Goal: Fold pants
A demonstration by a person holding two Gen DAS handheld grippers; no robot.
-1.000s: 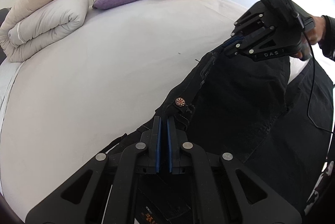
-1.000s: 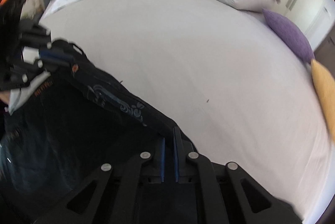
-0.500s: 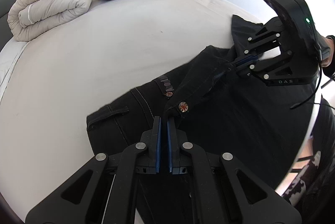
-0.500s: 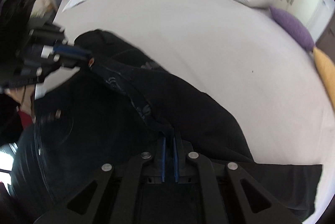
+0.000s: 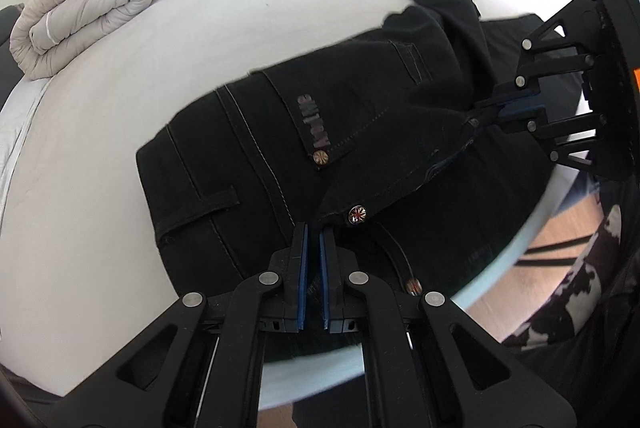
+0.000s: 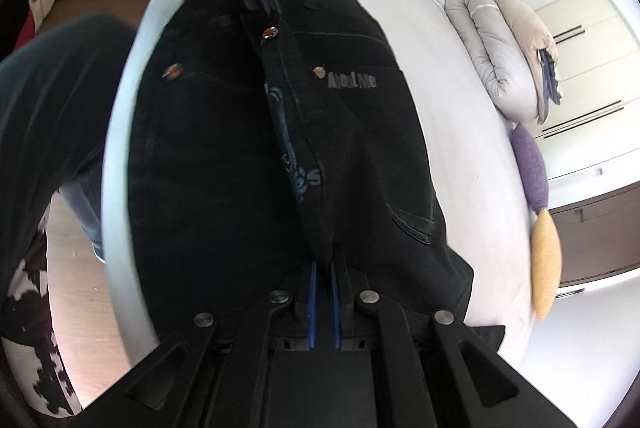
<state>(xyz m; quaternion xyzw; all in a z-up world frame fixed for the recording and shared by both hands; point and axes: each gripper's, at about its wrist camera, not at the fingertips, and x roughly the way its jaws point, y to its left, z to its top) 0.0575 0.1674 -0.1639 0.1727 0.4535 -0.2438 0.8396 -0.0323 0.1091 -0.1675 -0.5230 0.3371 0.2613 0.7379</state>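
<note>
Black denim pants were judged heavy and limp; left gripper and right gripper jaws clamped the waistband, the soundest hold.

Bright, even daylight; strong fisheye bending at edges, slight motion blur.

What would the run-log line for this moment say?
phase: folding on bed | left gripper: shut on black jeans waistband | right gripper: shut on waistband | waistband taut between grippers
</note>
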